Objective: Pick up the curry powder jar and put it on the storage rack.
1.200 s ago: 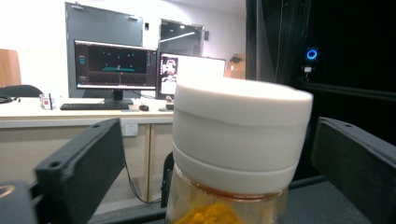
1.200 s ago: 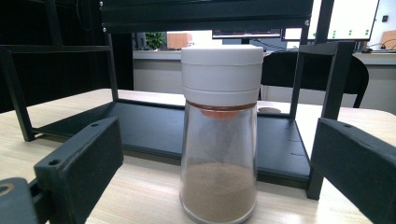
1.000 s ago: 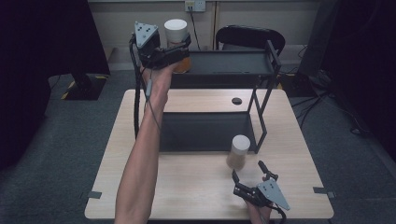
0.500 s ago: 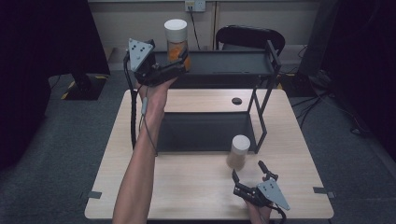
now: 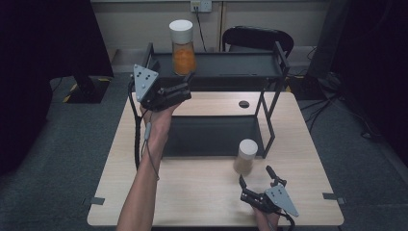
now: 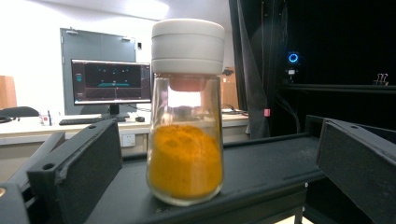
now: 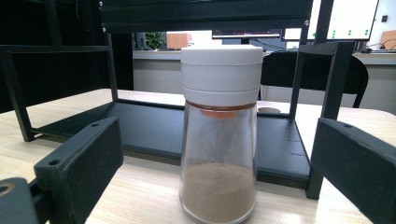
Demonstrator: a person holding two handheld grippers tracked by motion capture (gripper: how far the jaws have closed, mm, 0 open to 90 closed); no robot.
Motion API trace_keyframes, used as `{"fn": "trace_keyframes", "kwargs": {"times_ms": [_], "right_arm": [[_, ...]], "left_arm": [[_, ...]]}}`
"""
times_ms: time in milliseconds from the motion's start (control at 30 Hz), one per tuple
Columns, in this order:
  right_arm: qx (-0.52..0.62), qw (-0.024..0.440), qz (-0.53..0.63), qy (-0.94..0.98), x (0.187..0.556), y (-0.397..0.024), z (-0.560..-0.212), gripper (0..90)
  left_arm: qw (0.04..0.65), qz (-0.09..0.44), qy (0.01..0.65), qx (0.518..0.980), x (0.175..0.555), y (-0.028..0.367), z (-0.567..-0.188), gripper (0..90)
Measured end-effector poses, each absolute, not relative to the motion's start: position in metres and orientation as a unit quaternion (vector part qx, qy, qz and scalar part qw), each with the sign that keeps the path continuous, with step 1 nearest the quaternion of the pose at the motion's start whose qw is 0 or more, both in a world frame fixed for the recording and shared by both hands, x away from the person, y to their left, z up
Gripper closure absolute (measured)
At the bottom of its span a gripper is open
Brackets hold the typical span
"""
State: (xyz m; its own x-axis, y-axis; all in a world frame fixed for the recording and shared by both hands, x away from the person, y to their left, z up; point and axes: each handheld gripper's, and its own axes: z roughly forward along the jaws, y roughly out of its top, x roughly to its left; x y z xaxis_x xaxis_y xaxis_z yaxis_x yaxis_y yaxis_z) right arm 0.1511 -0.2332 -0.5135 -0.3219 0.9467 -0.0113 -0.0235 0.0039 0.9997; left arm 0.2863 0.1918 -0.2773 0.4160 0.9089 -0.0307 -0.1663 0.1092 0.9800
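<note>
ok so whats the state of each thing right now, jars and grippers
orange powder jar: upright on the rack's top shelf, lid on, free of any grip
brown powder jar: upright on the table, lid on, free of any grip
left gripper: open, fingers apart, raised short of the orange jar
right gripper: open, fingers apart, just short of the brown jar
</note>
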Motion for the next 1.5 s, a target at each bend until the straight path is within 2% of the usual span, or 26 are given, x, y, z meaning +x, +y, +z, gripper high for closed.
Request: {"fn": "trace_keyframes", "kwargs": {"times_ms": [100,567,1167,1500], "right_arm": [[0.404,0.419,0.578,0.571,0.151,-0.233,-0.513,1.5],[0.404,0.419,0.578,0.571,0.151,-0.233,-0.513,1.5],[0.404,0.419,0.578,0.571,0.151,-0.233,-0.513,1.5],[0.405,0.42,0.578,0.57,0.151,-0.233,-0.513,1.5]], "left_arm": [[0.651,0.423,0.348,0.525,0.276,0.189,-0.287,0.0],[0.659,0.403,0.328,0.544,0.251,0.19,-0.323,0.0],[0.657,0.395,0.383,0.515,0.206,0.22,-0.37,0.0],[0.637,0.409,0.409,0.51,0.192,0.215,-0.402,0.0]]}}
